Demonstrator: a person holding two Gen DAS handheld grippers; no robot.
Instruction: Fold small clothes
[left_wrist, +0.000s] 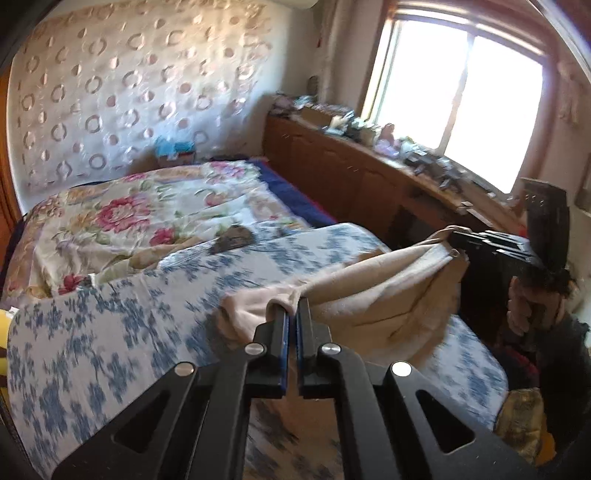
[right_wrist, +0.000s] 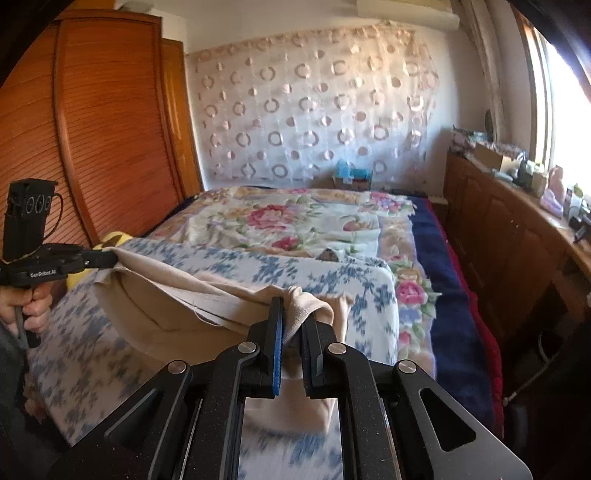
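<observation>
The left gripper (left_wrist: 292, 314) is clamped on one corner of the beige garment (left_wrist: 369, 291), its fingers pressed together with cloth pinched at the tips; to their left the blue-flowered cloth (left_wrist: 110, 332) lies bare out to its edge; ahead of them the floral bedspread (left_wrist: 129, 214) runs to the patterned wall. The garment hangs slack between the two pairs of fingers, lifted off the cloth, its lower fold sagging beneath the stretched top edge; the right gripper (right_wrist: 293, 314) is clamped on the opposite corner; right of its fingers the cloth ends, then bedspread, a dark blue border (right_wrist: 443, 295) and the wooden cabinets (right_wrist: 498, 229).
</observation>
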